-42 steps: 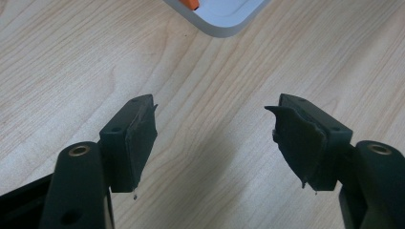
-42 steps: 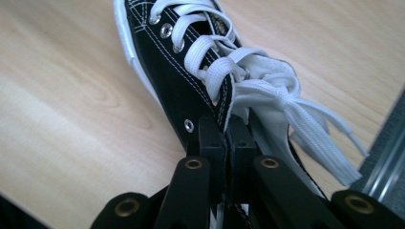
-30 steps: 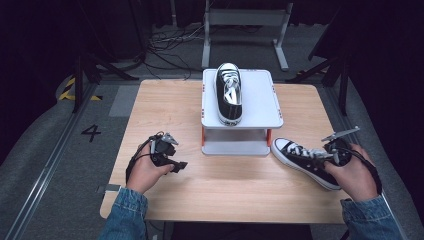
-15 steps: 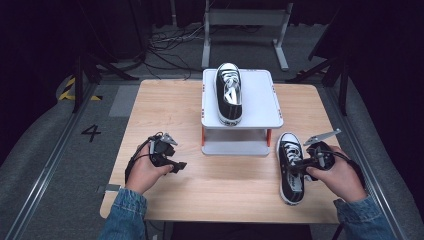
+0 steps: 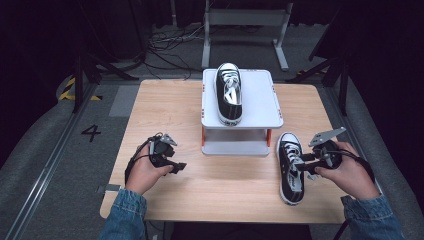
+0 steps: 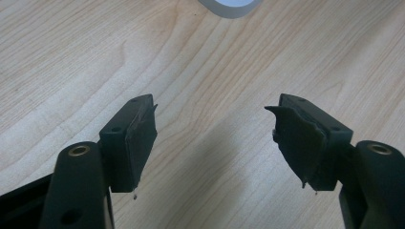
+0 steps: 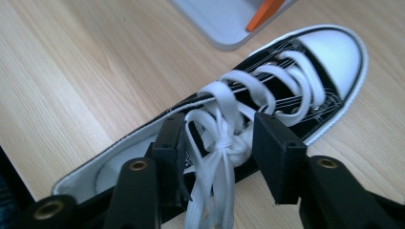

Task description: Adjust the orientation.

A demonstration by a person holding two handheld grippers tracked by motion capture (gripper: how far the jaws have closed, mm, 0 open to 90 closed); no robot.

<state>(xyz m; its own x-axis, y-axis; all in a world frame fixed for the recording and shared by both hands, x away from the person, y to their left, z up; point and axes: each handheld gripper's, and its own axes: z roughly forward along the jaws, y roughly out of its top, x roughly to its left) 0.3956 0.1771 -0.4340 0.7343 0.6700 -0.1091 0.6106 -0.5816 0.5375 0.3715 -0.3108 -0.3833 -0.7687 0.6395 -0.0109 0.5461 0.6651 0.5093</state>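
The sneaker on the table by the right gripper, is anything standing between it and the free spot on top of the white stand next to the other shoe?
Nothing visible does. The sneaker lies on the table just right of the white stand, whose top beside the other shoe is bare. The right gripper has just been opening, its jaws either side of the laces.

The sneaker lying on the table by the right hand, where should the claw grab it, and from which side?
Probably the laced tongue and collar of the sneaker, from above. It sits upright on its sole, toe toward the stand, with its opening facing up. The right claw has just been opening and straddles the lace knot, pads not pressing. The rim beside the laces looks firmer than the loose laces.
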